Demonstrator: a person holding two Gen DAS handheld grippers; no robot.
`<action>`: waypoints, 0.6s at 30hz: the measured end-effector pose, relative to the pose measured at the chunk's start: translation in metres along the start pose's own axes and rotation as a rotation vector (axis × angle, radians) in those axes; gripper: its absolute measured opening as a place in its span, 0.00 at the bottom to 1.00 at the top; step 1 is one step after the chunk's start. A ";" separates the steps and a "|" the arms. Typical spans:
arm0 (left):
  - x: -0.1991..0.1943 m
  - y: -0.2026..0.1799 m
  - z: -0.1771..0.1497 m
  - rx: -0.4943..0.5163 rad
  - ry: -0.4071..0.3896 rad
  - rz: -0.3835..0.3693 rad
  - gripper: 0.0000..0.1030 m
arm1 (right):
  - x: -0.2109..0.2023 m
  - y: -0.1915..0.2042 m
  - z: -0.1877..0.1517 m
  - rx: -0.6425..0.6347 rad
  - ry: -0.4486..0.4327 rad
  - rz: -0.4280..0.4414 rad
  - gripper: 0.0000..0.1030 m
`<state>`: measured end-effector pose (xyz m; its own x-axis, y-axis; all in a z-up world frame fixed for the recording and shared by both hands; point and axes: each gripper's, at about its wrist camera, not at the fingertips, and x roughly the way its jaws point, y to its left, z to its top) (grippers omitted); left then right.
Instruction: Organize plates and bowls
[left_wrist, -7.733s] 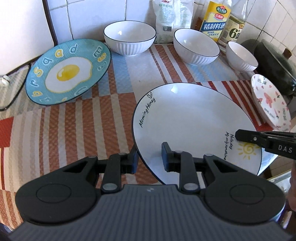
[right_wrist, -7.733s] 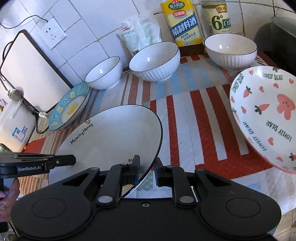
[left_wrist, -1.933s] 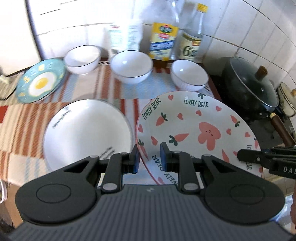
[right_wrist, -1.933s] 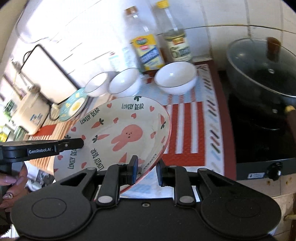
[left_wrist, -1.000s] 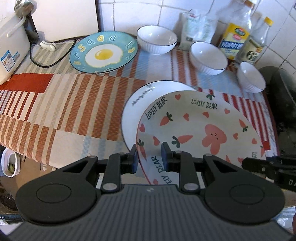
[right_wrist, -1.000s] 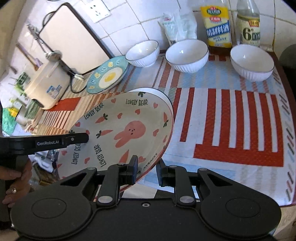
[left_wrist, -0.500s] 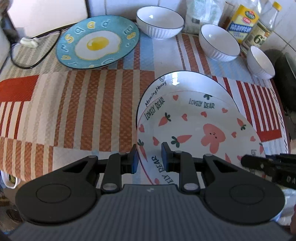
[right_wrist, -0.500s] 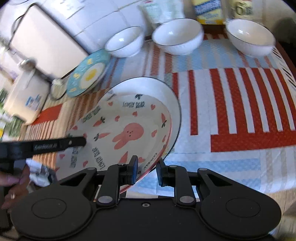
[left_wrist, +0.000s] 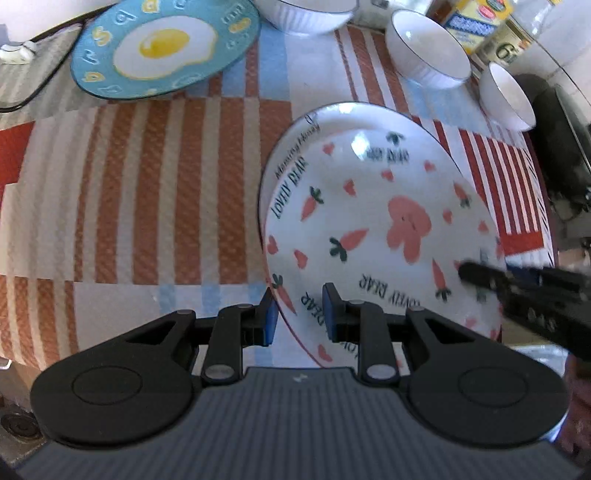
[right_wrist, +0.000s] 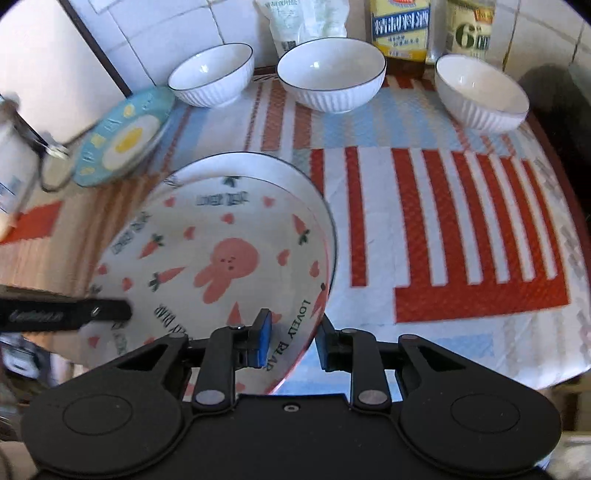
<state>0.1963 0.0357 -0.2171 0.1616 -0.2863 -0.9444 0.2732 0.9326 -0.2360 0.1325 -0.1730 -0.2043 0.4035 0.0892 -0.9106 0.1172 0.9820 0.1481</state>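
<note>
Stacking underway: pink rabbit-and-carrot ceramic plate (right_wrist: 221, 258) nested on black-rimmed white plate (left_wrist: 354, 118). Left gripper (left_wrist: 297, 314) fingers grip its rim; right gripper (right_wrist: 291, 339) fingers opening around it. Blue egg plate (left_wrist: 162, 48) and three white ribbed bowls (right_wrist: 330, 74) remain unsorted.

The bear plate (right_wrist: 221, 258) lies in the white plate (right_wrist: 314, 192) on the mat (right_wrist: 461, 229), egg plate (right_wrist: 125, 140) behind-left, three bowls (right_wrist: 332, 74) along the back.

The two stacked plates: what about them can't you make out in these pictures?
- White plate: both views, almost all hidden under the bunny plate.
- Bunny plate's near rim: cut off by each gripper body.
- Rim lettering: left view, motion-blurred.
- Right gripper, jaws opening: pad contact unclear.
</note>
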 end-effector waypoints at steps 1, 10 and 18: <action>0.001 -0.001 -0.001 0.005 -0.002 0.000 0.22 | 0.001 0.002 0.001 -0.014 -0.004 -0.022 0.29; 0.007 -0.006 0.011 0.087 -0.018 0.054 0.22 | 0.009 0.026 -0.004 -0.208 -0.061 -0.181 0.29; 0.012 -0.007 0.014 0.106 -0.004 0.080 0.20 | 0.006 0.021 -0.005 -0.169 -0.086 -0.164 0.29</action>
<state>0.2098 0.0230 -0.2233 0.1909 -0.2129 -0.9582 0.3581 0.9240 -0.1340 0.1328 -0.1507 -0.2088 0.4679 -0.0805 -0.8801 0.0368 0.9968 -0.0716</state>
